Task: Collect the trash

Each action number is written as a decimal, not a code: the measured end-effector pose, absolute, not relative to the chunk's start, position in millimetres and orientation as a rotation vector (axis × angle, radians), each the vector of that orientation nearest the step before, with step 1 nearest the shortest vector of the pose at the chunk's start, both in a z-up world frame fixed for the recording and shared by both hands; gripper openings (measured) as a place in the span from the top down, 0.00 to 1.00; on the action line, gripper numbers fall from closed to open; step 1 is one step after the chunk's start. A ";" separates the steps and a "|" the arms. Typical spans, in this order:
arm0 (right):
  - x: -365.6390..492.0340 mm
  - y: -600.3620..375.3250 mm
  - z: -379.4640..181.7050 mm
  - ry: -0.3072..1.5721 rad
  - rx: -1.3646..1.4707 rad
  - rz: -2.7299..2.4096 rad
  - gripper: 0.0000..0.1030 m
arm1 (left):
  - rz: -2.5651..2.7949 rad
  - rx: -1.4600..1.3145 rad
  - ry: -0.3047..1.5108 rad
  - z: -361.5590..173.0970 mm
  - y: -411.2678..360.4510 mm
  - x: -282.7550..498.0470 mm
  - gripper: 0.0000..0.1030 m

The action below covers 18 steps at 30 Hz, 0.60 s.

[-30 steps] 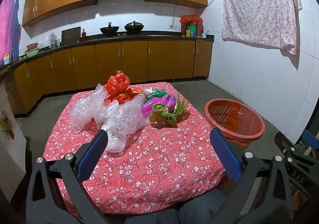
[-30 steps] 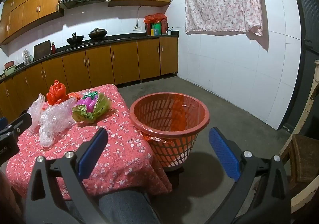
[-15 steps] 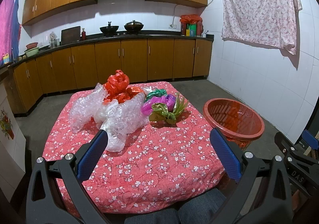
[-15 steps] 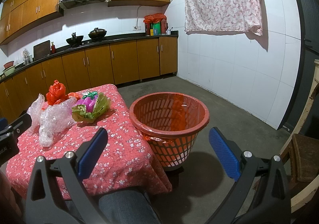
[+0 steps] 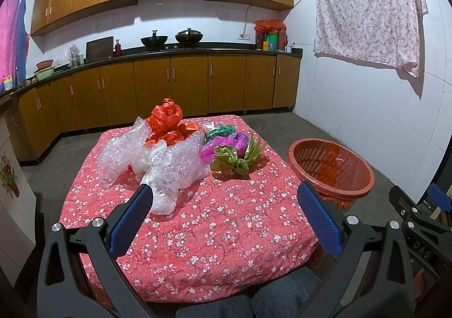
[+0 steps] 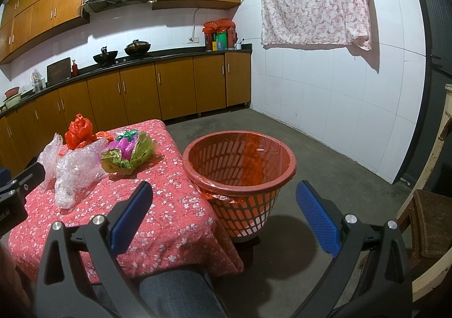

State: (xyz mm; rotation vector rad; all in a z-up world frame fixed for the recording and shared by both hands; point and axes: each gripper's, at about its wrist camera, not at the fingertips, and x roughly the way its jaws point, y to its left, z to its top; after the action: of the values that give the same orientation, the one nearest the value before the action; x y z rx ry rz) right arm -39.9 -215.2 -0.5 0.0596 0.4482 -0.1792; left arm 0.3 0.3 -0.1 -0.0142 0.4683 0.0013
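Observation:
Trash lies in a heap on the far half of a low table with a red flowered cloth: clear bubble wrap, a crumpled red plastic bag, and a purple and green foil wrapper bundle. My left gripper hovers open over the table's near half, short of the bubble wrap, holding nothing. A red slotted basket with a red liner stands on the floor at the table's right side. My right gripper is open and empty, just in front of the basket.
Brown kitchen cabinets with a black counter run along the back wall. A flowered sheet hangs on the white tiled wall at right. A wooden chair stands at the far right. The person's knee shows below the right gripper.
Nothing has visibly changed beyond a very slight shift of the left view; both grippers stay open and the trash lies where it was.

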 end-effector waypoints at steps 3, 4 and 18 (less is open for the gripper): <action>-40.0 -215.3 -0.3 0.449 0.060 -0.179 0.04 | 0.001 -0.014 0.469 -0.1 0.2 0.3 0.02; -40.0 -215.4 -0.2 0.449 0.060 -0.179 0.04 | 0.001 -0.014 0.469 -0.1 0.2 0.3 0.02; -40.5 -215.5 0.8 0.447 0.059 -0.179 0.04 | 0.000 -0.015 0.471 0.0 0.1 -0.1 0.02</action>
State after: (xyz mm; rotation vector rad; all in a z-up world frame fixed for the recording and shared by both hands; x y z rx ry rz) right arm -40.5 -215.5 0.8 0.0586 0.4469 -0.1794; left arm -0.1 0.1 0.0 -0.0147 0.4710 -0.0002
